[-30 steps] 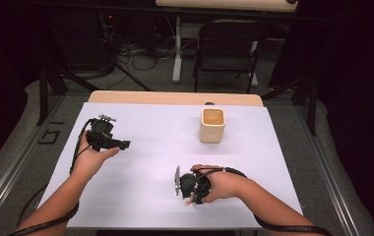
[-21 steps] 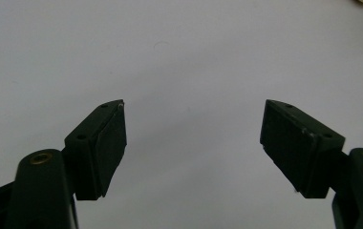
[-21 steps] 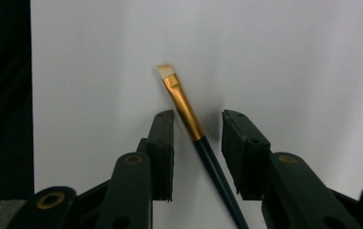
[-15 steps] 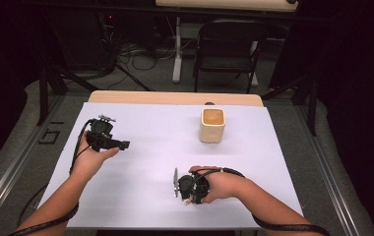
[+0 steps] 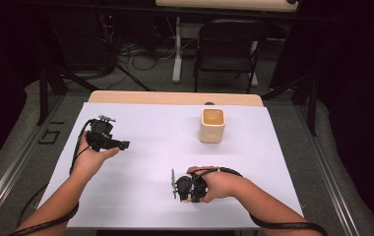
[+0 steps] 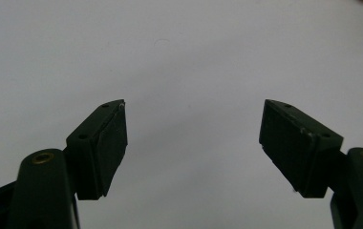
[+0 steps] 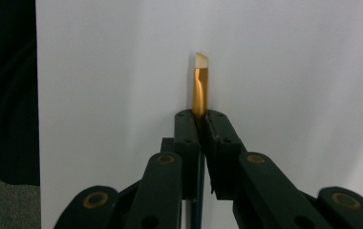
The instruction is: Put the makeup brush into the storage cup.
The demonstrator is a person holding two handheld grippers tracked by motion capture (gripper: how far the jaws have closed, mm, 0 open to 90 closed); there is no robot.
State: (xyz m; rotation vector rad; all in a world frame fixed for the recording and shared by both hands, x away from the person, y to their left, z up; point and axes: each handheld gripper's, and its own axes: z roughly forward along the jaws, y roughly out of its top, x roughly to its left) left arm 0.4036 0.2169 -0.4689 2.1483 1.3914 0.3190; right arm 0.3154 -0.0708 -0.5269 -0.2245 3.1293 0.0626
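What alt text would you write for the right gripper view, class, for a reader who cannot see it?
Two black jaws of the right gripper are shut on a thin gold stick with a pale slanted tip, which points away over a white table.

— What's under my tongs?
— My table (image 5: 175, 98), light wood at the far edge, with a white sheet (image 5: 145, 162) covering nearly all of it.
— Anything on the sheet?
— A cream square cup (image 5: 212, 125), standing upright toward the far right.
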